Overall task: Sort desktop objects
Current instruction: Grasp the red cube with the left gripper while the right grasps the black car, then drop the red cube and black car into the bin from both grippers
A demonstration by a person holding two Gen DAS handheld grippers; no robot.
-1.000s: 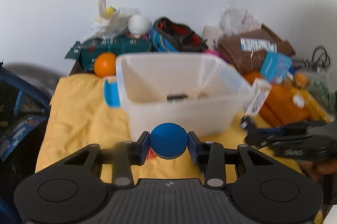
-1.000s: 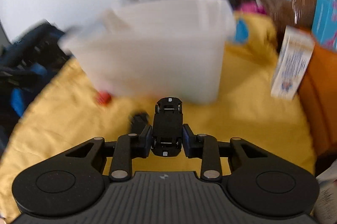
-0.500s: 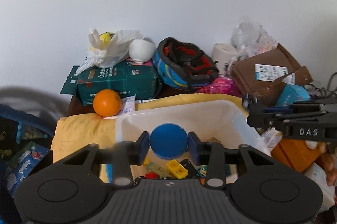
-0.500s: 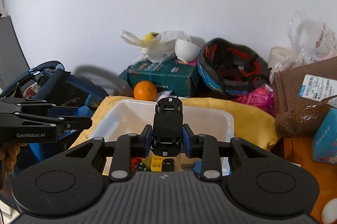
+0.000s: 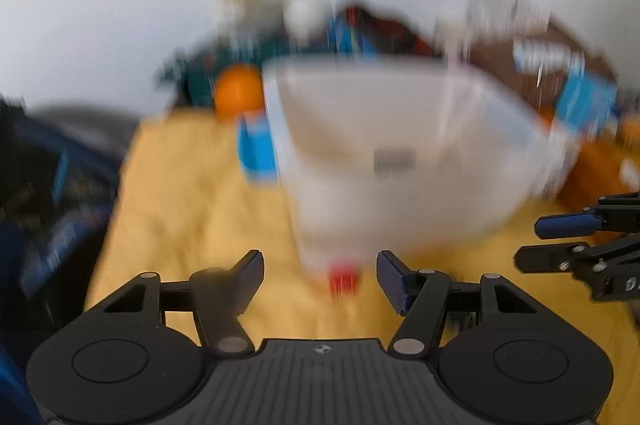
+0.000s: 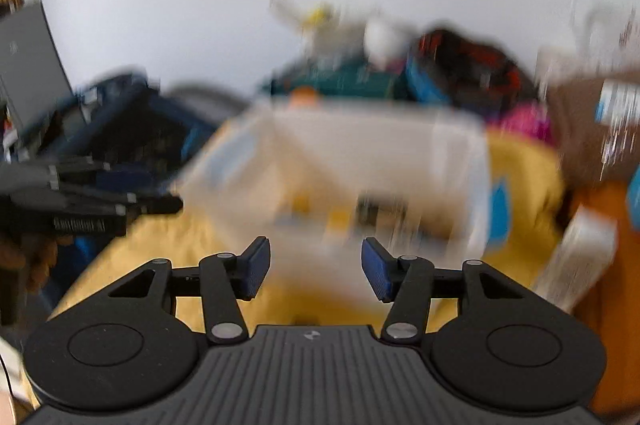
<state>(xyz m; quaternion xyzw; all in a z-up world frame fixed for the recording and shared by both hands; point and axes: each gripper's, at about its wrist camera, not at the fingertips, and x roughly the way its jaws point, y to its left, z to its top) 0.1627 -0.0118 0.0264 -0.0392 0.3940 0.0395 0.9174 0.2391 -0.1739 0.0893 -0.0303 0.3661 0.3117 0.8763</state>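
Both views are motion-blurred. A translucent white plastic bin (image 5: 400, 153) stands on a yellow cloth (image 5: 192, 209); it also shows in the right wrist view (image 6: 360, 161), with small blurred items inside. My left gripper (image 5: 320, 279) is open and empty, low in front of the bin, with a small red object (image 5: 342, 281) on the cloth between its fingers. My right gripper (image 6: 316, 271) is open and empty, in front of the bin. The right gripper shows at the right edge of the left wrist view (image 5: 580, 241).
An orange (image 5: 238, 93) and a blue item (image 5: 256, 149) sit left of the bin. Behind are a teal box, a helmet (image 6: 460, 69), a brown package (image 5: 540, 65) and bags against the wall. A dark blue basket (image 6: 112, 121) stands to the left.
Both grippers have opened: the blue ball has left the left gripper and the black toy car has left the right. Both have dropped from above the bin to in front of it.
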